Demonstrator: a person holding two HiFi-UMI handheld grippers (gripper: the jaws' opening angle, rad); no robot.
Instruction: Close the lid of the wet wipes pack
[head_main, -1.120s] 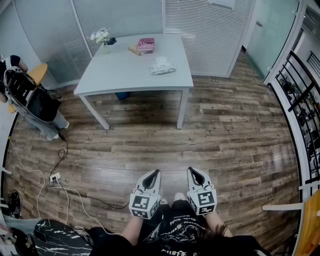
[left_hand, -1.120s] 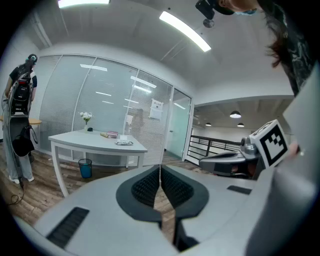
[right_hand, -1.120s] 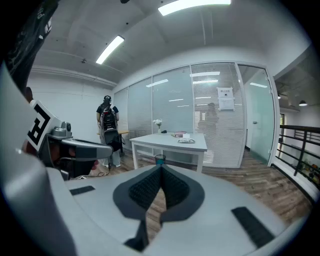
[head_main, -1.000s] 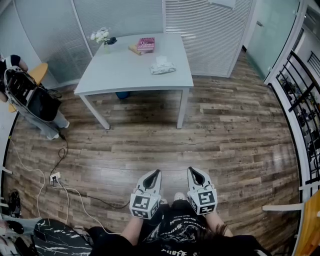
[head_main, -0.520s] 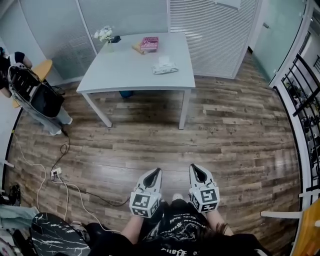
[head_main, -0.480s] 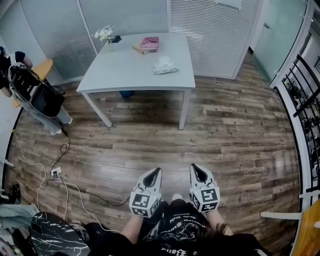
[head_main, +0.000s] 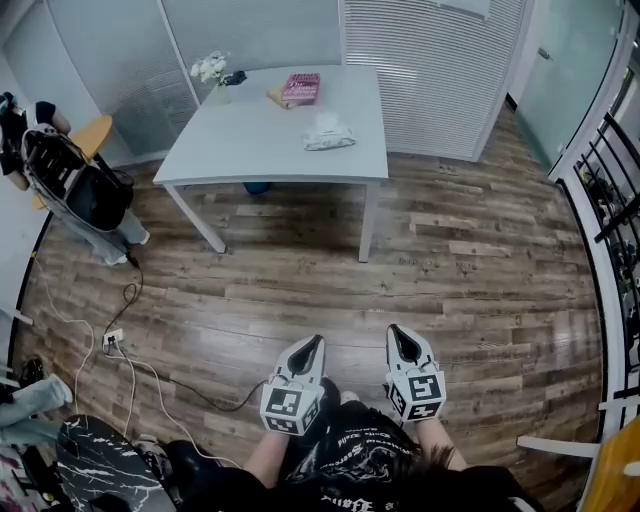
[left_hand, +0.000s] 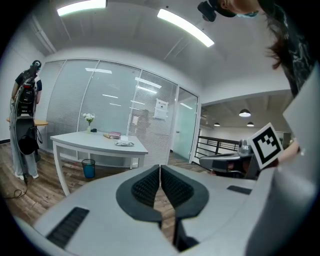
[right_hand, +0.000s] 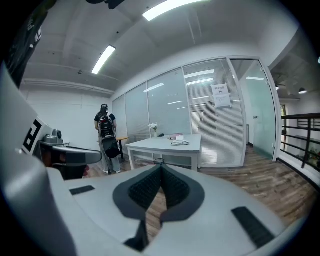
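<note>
The left gripper (head_main: 314, 341) and the right gripper (head_main: 394, 330) are held low in front of the person, side by side, each with its jaws pressed together on nothing. The wet wipes pack (head_main: 327, 133) lies on the grey table (head_main: 250, 150), well ahead of both pairs of jaws. From here I cannot tell how its lid stands.

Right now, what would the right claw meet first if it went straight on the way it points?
Nothing close: the right claw, shut and empty, has open wooden floor ahead. Beyond that, probably the white table, though depth is unclear.
</note>
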